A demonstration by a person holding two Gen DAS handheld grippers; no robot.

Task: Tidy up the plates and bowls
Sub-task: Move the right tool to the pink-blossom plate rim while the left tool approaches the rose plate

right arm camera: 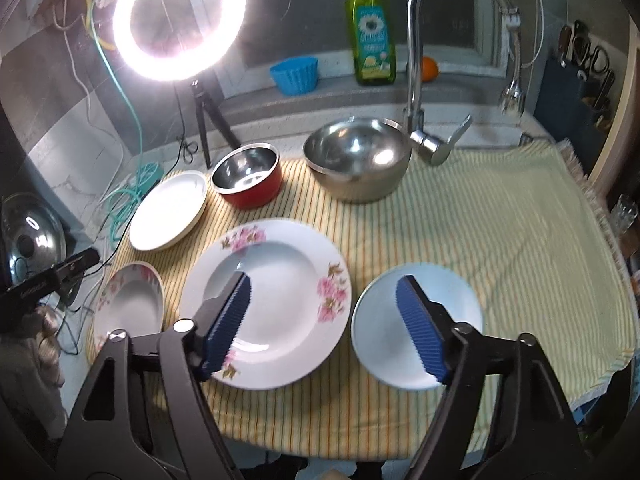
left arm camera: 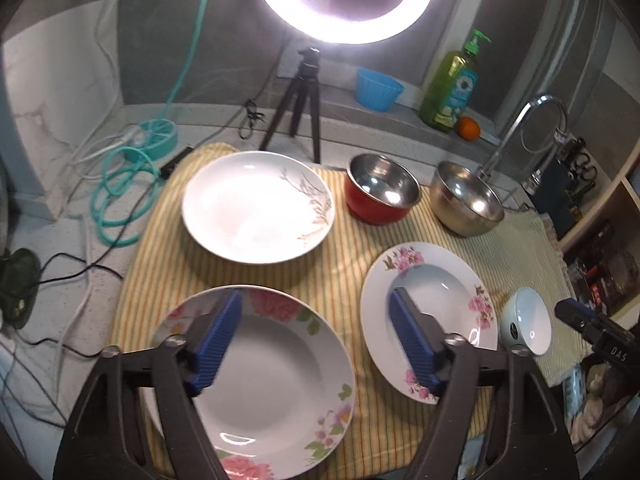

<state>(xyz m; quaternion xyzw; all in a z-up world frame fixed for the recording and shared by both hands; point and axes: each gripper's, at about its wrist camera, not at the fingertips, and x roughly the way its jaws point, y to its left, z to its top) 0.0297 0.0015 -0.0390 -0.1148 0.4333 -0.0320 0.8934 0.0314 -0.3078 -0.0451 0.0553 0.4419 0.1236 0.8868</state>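
A: What does the left wrist view show?

B: The left gripper (left arm camera: 316, 344) has its tongs apart and holds nothing. It hangs over the striped cloth (left arm camera: 340, 276). On this cloth lie the rose plate (left arm camera: 280, 380), the pink-flower plate (left arm camera: 440, 280), the plain plate (left arm camera: 256, 208), the red bowl (left arm camera: 380, 192), the steel bowl (left arm camera: 468, 200) and the small white bowl (left arm camera: 528, 322).

A: And the right wrist view?

B: The right gripper (right arm camera: 324, 324) is also apart and empty, above the cloth between the pink-flower plate and the small white bowl.
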